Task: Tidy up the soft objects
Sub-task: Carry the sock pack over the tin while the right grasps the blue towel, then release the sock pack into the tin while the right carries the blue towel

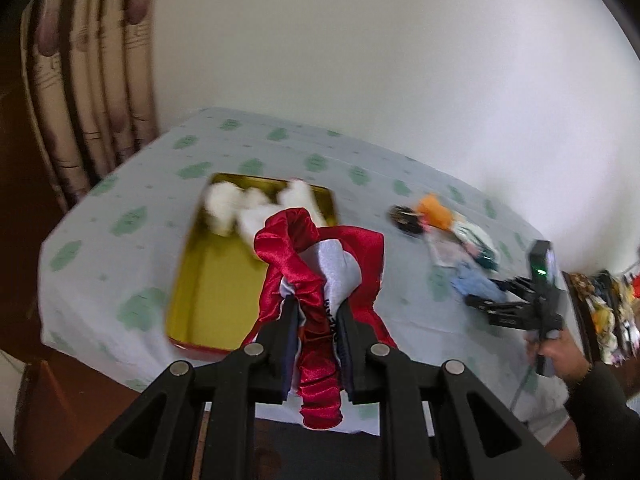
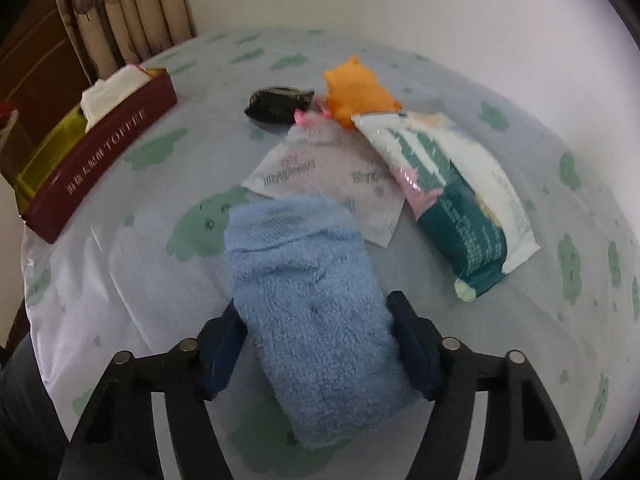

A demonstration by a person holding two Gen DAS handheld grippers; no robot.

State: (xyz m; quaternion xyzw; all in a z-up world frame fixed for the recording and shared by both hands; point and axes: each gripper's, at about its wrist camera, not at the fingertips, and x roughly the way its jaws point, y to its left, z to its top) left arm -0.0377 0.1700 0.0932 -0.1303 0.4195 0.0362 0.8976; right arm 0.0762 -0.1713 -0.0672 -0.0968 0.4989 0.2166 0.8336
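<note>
My left gripper (image 1: pixel 318 312) is shut on a red and white satin cloth (image 1: pixel 320 264) and holds it in the air, in front of an open gold-lined tin box (image 1: pixel 216 280) with white soft items (image 1: pixel 240 208) inside. My right gripper (image 2: pixel 316 320) is open, its jaws on either side of a folded blue towel (image 2: pixel 312 300) lying on the table; whether the pads touch it is unclear. The right gripper also shows in the left wrist view (image 1: pixel 520 304). The tin box shows at the left in the right wrist view (image 2: pixel 100 152).
Beyond the towel lie a pink-white sachet (image 2: pixel 320 172), a green-white tissue pack (image 2: pixel 452 196), an orange plush toy (image 2: pixel 356 96) and a dark pouch (image 2: pixel 276 108). The table has a cloud-print cover (image 2: pixel 120 272). Curtains (image 1: pixel 88 100) hang at the back left.
</note>
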